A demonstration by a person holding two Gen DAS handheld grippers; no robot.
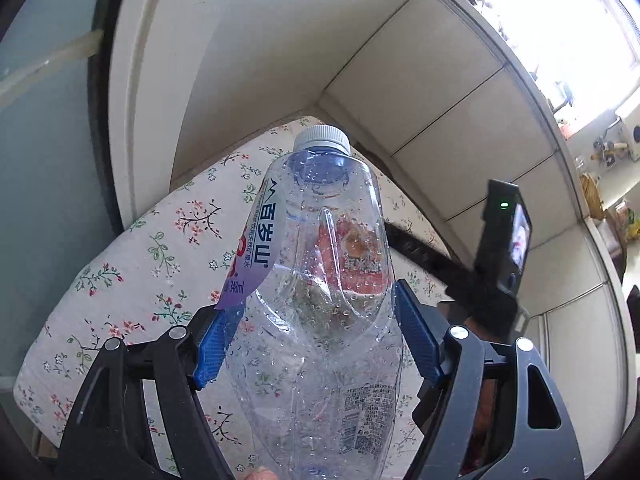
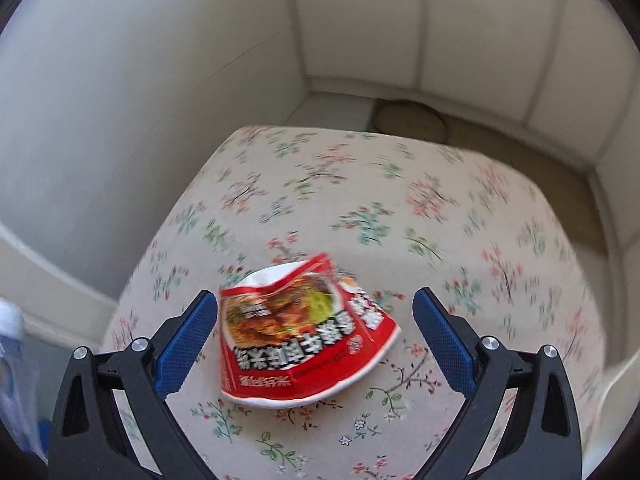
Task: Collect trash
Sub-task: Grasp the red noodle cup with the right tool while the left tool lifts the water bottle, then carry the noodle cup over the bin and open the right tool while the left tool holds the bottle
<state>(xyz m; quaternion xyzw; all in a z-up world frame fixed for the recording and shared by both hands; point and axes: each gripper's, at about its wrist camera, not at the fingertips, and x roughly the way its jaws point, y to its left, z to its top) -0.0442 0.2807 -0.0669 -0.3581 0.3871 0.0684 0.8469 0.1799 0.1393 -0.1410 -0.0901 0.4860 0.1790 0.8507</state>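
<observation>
So the left tongs (image 1: 316, 336) had a clear plastic bottle (image 1: 320, 280) clamped between the blue pads (image 1: 416, 340), lifted off the surface, its white cap (image 1: 322, 139) pointing toward the top middle of the frame. The bottle looked crumpled and dented, with droplets inside, and its purple-and-white label (image 1: 256, 248) was peeling loose on the left. Through the plastic you could make out something red behind it.

Under all that was the bench (image 1: 132, 264), covered in a cream cloth with little pink and green flower sprigs. It sat pushed into a corner of pale walls (image 1: 256, 60); in the left wrist view a greyish glass door with a dark frame (image 1: 44, 140) filled the left edge, and a bright window ledge with small clutter (image 1: 600, 148) ran down the upper right. A black device with a lit screen and a green light (image 1: 506, 236) showed at the right of that frame.

In the right wrist view, the right tongs (image 2: 316, 340) stood wide open, hovering over a crushed red snack packet (image 2: 304, 336) lying on the floral cloth (image 2: 460, 220) in the lower middle of the frame. The packet sat between the two blue pads (image 2: 444, 344) but neither was touching it. That view was pretty motion-blurred. Past the far edge of the bench, top right, was tan floor with a round mat (image 2: 412, 120) in the corner.
</observation>
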